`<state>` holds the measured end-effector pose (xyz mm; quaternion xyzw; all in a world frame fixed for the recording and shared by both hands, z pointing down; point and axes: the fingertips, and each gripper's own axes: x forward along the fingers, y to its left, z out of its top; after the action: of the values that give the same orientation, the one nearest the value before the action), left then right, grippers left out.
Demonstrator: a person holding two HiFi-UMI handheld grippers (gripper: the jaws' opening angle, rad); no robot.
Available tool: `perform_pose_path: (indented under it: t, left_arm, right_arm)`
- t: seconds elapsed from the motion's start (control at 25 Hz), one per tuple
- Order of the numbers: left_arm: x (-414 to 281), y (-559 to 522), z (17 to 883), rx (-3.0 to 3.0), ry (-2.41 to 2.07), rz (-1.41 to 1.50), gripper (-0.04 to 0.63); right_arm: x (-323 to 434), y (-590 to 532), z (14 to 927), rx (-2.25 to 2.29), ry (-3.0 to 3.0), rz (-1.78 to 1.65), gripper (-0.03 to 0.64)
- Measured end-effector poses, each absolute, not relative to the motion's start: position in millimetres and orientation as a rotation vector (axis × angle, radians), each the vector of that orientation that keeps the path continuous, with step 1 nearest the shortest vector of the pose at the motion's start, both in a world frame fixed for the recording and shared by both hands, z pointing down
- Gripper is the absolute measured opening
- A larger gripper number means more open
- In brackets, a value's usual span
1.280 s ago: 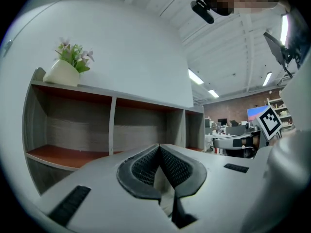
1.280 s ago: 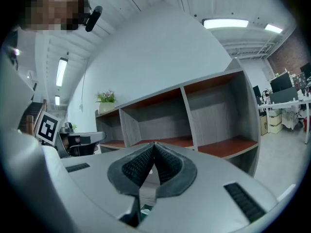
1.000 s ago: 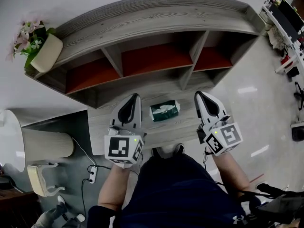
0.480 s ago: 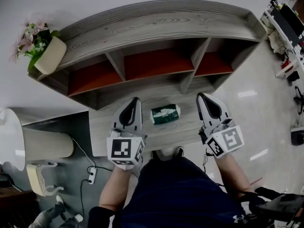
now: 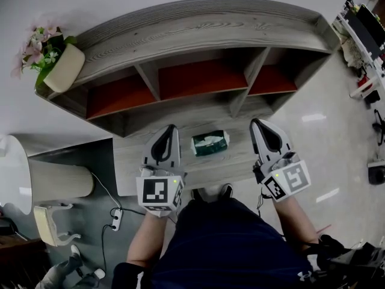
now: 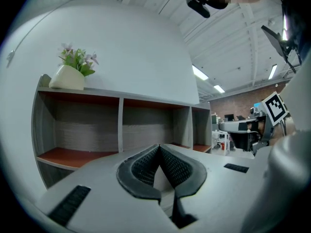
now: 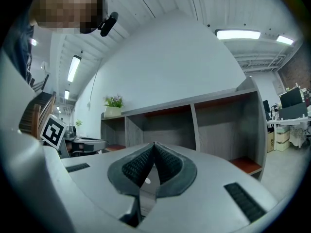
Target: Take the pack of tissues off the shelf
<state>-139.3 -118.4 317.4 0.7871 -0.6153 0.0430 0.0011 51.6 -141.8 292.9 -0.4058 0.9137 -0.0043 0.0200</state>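
Note:
The green pack of tissues (image 5: 210, 143) lies on the grey wooden ledge (image 5: 129, 161) in front of the shelf unit (image 5: 198, 26), below its red-floored compartments. My left gripper (image 5: 170, 127) is just left of the pack and my right gripper (image 5: 256, 123) just right of it, both apart from it and pointing toward the shelf. In the left gripper view the left gripper (image 6: 159, 146) has its jaws closed tip to tip with nothing between them. The right gripper (image 7: 154, 143) looks the same in its own view. Neither gripper view shows the pack.
A white pot of flowers (image 5: 60, 68) stands on the shelf's top at the left end. On the floor to the left are a round beige stool (image 5: 57, 182) and a power strip (image 5: 116, 220). Desks with equipment (image 5: 364, 29) stand at the far right.

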Motion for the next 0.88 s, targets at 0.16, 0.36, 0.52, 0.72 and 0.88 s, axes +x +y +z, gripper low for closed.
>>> perform_pose_path:
  t: [0.16,0.36,0.52,0.72,0.88]
  left_arm:
    - [-139.9,-118.9,317.5,2.472,-1.927,0.134,0.017]
    - [-140.4,-119.7,321.3,2.477,-1.92,0.14,0.017]
    - [-137.6,-120.0,329.9,2.486,-1.914,0.176,0.017]
    - [-135.2,-119.6,337.7,2.495,-1.899,0.206,0.017]
    - [-135.5,-120.8,335.9,2.48,-1.905,0.193,0.017]
  right_arm:
    - [47.9,-137.3,296.1,-1.238,2.855,-0.026,0.003]
    - [45.5,-136.6,299.6,-1.235,2.866,-0.031,0.003]
    - [47.3,-136.6,305.4,-1.247,2.863,-0.048,0.003]
    - [48.3,-136.4,309.7,-1.258,2.865,-0.063,0.003]
    - [47.1,-137.1,311.9,-1.255,2.869,-0.071,0.003]
